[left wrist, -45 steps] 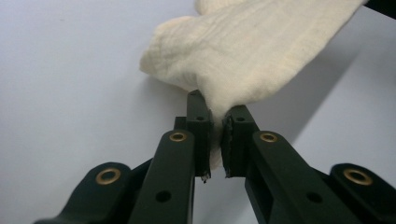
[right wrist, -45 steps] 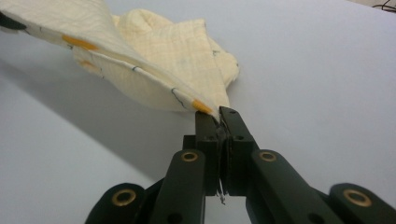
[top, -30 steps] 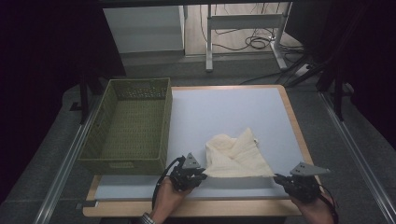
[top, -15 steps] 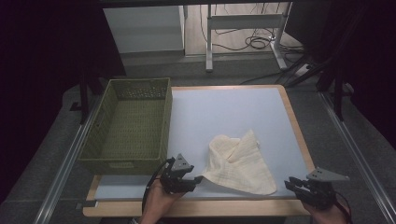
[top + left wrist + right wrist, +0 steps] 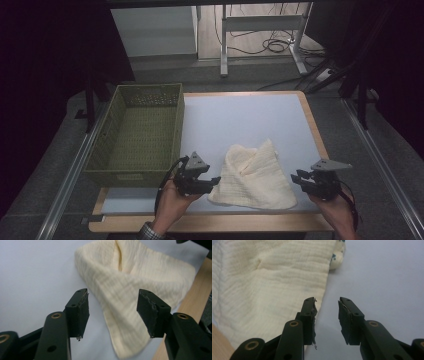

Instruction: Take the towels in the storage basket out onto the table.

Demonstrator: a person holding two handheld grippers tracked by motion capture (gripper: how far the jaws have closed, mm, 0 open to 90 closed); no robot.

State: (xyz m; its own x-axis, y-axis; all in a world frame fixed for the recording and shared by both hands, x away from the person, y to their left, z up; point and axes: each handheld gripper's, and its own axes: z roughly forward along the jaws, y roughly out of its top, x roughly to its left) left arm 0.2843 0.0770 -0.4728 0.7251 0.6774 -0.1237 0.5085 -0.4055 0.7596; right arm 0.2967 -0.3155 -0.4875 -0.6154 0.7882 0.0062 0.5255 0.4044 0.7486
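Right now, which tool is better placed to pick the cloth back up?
Probably the left tool: its jaws have just been opening, they stand open and empty, and the cloth edge lies right ahead. The right tool, also opening and empty, sits slightly off the cloth's side.

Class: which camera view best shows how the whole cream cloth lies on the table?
The high view: the whole cream cloth lies loosely folded on the table. The left gripper view shows most of it close up; the right gripper view shows one edge.
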